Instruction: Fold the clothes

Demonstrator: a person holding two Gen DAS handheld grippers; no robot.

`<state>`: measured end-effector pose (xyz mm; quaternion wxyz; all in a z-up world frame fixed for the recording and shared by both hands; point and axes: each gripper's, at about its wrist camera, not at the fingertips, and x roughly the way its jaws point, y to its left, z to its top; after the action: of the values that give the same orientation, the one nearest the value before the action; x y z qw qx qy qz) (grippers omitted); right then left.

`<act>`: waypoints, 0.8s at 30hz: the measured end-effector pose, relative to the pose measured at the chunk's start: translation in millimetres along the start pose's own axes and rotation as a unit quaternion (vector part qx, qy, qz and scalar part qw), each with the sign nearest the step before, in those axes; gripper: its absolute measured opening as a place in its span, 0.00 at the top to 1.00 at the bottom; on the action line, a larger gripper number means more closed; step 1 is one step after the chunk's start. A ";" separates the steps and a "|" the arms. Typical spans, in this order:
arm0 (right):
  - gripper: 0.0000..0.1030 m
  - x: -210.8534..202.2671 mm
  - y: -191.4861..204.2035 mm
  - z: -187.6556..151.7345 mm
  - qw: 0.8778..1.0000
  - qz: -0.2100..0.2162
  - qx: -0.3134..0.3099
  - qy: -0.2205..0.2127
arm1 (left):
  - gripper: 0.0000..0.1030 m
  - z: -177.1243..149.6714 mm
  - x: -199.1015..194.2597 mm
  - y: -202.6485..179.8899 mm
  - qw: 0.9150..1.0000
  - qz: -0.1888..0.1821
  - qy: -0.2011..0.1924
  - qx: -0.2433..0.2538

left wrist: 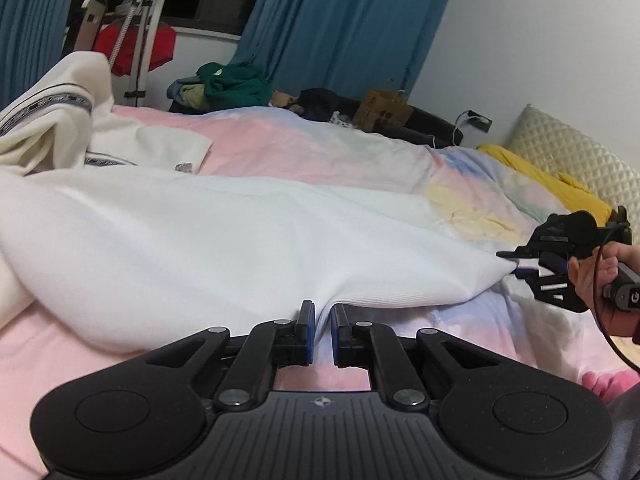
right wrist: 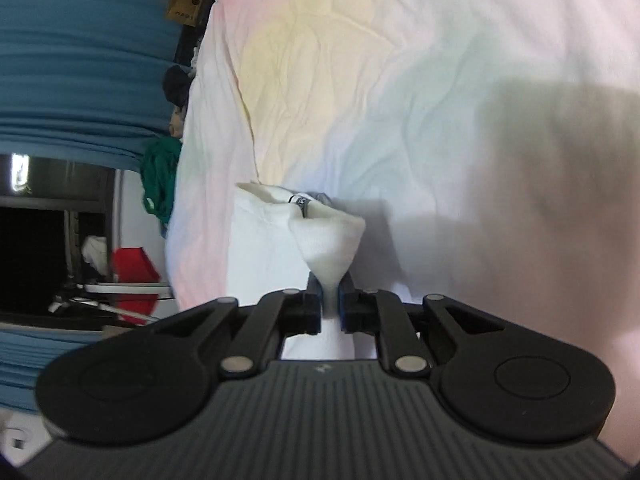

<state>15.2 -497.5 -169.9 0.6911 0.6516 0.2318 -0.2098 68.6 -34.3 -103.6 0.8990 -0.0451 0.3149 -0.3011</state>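
Stretching across a pastel bed [left wrist: 360, 148], a white garment [left wrist: 224, 236] is held taut along its near hem, apparently for a fold. Cloth is pinched by the left hand-held gripper [left wrist: 322, 322] and by the right hand-held gripper [right wrist: 329, 298]. A cream garment [left wrist: 52, 120] is bunched at the far-left end; a yellow cloth [left wrist: 536, 180] lies beyond.
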 end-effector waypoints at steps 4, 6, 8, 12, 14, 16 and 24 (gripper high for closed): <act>0.35 -1.4 8.5 -17.9 1.000 -0.014 -0.025 0.011 | 0.91 -0.5 -6.0 6.0 1.000 0.006 -0.001 -0.010; 0.34 1.2 9.2 -26.4 0.999 -0.001 -0.020 0.027 | 0.91 -1.1 -9.6 7.5 1.000 0.010 0.000 -0.020; 0.34 7.3 12.4 -28.6 0.999 -0.001 -0.025 0.041 | 0.91 -1.4 -10.2 10.6 0.999 0.014 0.000 -0.030; 0.35 22.6 18.6 -28.5 0.998 -0.042 -0.042 0.025 | 0.91 -1.0 -5.7 17.0 0.999 0.023 0.006 -0.043; 0.40 25.1 13.2 -27.3 0.999 -0.046 -0.025 0.008 | 0.91 -0.6 -2.1 19.9 0.998 0.026 0.011 -0.052; 0.48 28.2 9.7 -22.6 1.000 -0.030 -0.009 -0.003 | 0.91 -1.4 -0.6 20.2 0.998 0.027 0.012 -0.057; 0.94 39.1 32.1 -17.0 0.997 0.032 -0.064 -0.003 | 0.91 -2.3 4.3 14.4 0.998 0.022 0.012 -0.051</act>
<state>64.9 -478.1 -168.1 0.7382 0.6129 0.2216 -0.1740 77.3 -24.7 -111.6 0.8980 -0.0802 0.3414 -0.2657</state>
